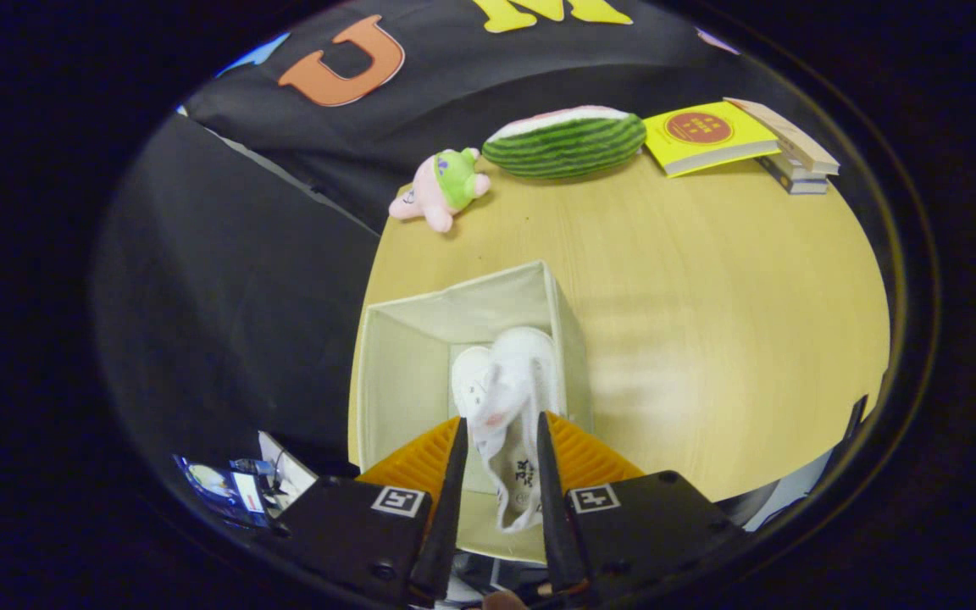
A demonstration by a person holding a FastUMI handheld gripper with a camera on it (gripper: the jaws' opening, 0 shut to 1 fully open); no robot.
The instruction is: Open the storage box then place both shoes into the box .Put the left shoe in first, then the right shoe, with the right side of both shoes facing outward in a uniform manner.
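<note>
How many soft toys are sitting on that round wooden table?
2. A pink plush with a green head lies at the table's far edge, beyond the open storage box; a watermelon-slice plush sits beside it, next to the yellow book.

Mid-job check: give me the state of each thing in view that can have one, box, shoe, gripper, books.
Cream fabric storage box: open, upright on the round wooden table.
White shoe: held over the box's inside, toe pointing away.
Gripper: fingers closed on the shoe's sides.
Yellow book: closed, flat.
Stacked books: closed.
</note>
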